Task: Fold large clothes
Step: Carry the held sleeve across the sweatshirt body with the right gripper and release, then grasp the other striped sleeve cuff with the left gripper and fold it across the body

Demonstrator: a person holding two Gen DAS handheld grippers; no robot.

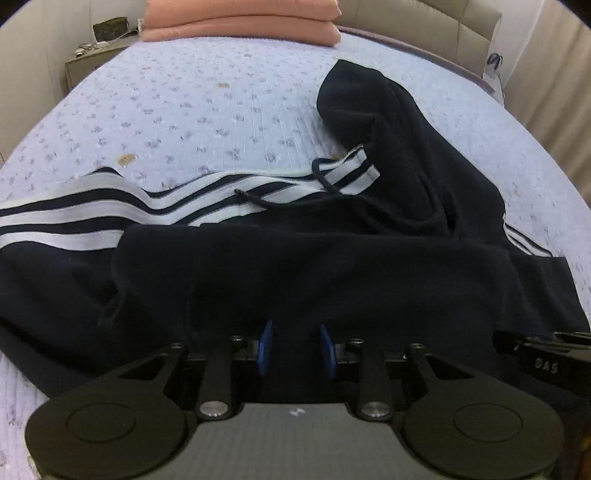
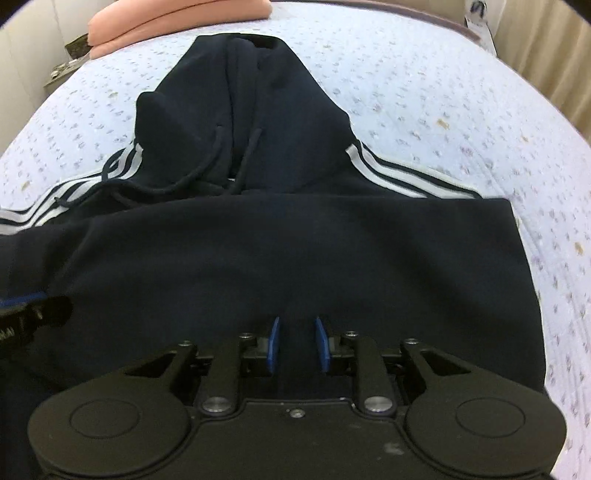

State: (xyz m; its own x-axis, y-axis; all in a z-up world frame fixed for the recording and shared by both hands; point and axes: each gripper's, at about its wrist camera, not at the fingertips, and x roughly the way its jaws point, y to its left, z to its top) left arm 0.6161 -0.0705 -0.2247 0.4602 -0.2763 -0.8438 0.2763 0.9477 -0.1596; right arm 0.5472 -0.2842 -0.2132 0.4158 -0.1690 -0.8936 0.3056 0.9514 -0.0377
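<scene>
A navy hoodie (image 1: 332,258) with white sleeve stripes lies on the bed; it also shows in the right wrist view (image 2: 295,240). Its hood (image 2: 243,92) points to the far side, with drawstrings loose. The lower part is folded up over the chest. My left gripper (image 1: 295,347) has its blue pads closed on a ridge of the hoodie's near fold. My right gripper (image 2: 295,343) grips the same fold further right. Each gripper's tip shows at the edge of the other's view: the right gripper (image 1: 535,354) and the left gripper (image 2: 33,314).
The bed has a pale lilac quilted cover (image 1: 184,110). Folded pink blankets (image 1: 240,18) are stacked at the head. A nightstand (image 1: 96,48) with small items stands at the far left. A beige headboard and curtain bound the far side.
</scene>
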